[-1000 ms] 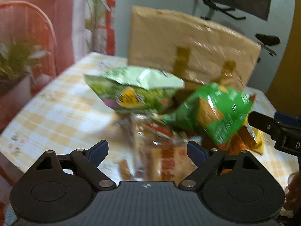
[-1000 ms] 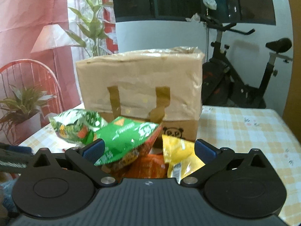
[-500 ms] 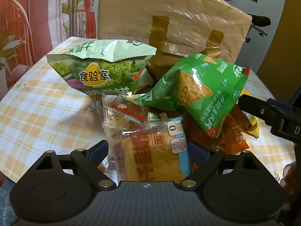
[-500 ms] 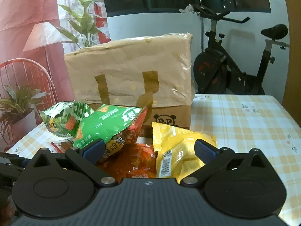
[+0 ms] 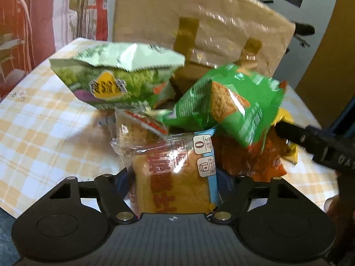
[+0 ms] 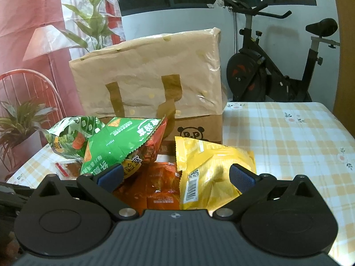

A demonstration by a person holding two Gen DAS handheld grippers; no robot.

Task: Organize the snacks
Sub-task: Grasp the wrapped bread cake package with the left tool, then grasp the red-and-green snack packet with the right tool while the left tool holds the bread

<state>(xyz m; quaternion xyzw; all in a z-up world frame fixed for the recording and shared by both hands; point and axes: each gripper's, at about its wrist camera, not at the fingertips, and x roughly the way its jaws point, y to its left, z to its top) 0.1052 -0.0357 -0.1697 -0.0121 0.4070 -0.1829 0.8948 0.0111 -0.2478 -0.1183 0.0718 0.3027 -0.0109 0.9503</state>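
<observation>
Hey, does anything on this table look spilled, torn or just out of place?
Nothing spilled or torn that shows. The snacks lie in a loose heap before the brown bag: the green chip bag sits tilted atop the orange packet.

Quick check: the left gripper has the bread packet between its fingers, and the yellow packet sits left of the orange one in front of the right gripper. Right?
One thing is wrong: in the right wrist view the yellow packet lies right of the orange one. The bread packet is between the closing left gripper's fingers.
</observation>
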